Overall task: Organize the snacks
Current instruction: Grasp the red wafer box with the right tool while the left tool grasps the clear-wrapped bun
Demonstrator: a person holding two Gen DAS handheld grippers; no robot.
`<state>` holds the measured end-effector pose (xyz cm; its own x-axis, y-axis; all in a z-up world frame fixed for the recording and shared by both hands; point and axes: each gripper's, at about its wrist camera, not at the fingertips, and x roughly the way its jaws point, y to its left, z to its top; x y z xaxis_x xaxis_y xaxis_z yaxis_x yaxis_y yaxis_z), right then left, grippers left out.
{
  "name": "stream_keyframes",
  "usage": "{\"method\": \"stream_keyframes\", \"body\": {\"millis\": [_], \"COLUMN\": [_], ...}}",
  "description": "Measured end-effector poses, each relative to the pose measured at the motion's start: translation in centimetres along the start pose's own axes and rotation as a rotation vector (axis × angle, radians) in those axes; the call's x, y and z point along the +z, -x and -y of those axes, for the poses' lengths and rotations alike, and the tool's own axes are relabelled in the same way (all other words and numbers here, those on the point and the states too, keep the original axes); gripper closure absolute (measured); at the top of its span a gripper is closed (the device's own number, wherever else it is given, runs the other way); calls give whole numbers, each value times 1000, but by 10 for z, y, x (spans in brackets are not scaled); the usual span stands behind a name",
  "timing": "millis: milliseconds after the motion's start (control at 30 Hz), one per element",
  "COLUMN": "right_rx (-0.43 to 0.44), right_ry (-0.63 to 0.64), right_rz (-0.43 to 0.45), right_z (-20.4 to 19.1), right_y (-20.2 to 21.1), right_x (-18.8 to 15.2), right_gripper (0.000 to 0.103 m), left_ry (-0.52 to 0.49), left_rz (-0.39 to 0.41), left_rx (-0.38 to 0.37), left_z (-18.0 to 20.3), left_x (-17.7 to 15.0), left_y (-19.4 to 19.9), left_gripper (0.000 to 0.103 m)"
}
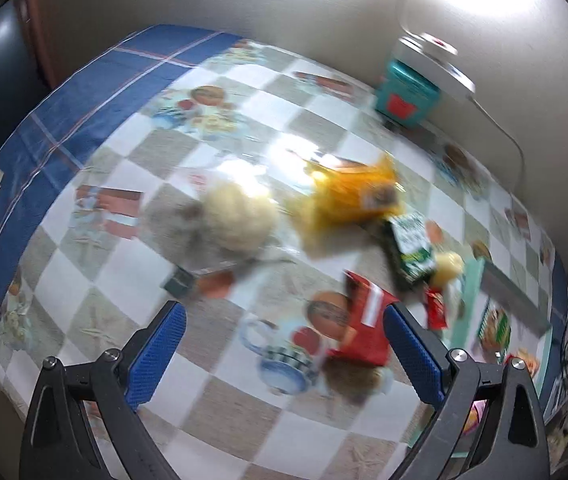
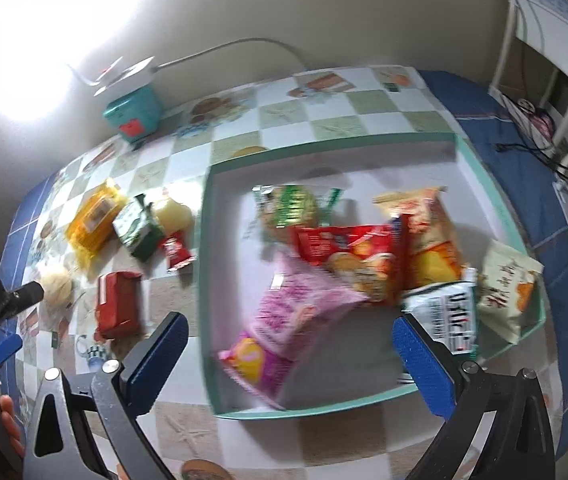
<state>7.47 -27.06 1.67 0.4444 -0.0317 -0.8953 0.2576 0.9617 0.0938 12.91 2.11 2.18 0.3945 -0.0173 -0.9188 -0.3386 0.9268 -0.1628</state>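
a: setting looked domestic, a home dining or kitchen corner.
b: evidence?
a: table [image 1: 95, 80] was covered in a glossy oilcloth, checked, printed with cups and food, blue plaid border. it stood against a plain wall [image 1: 284, 0].
b: anything else?
a: a white chair [image 2: 556, 80] stood at the table's end, a white power strip [image 2: 123, 74] with its cord lay on a teal box [image 2: 133, 114].
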Motion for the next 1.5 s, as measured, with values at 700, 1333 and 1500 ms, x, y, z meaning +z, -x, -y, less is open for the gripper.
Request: {"method": "stream_keyframes", "body": {"millis": [700,1333,1500], "right_rx": [89,88,81], "right_ry": [208,270,269], "right_rz": [16,-42,-48], "right_z": [-128,-160,-160], "right_y": [-30,-82,-92], "right_x": [-13,-6,-3], "right_gripper": [0,9,11], "left_ry": [199,109,70], "left_rz": [-27,-32,-15], "left_rx": [-10,-113,-90], "left_z": [-103,-50,-35], "left_x": [42,63,66], "left_y": [-18,-68,-80], "left_gripper": [4,5,9]}}
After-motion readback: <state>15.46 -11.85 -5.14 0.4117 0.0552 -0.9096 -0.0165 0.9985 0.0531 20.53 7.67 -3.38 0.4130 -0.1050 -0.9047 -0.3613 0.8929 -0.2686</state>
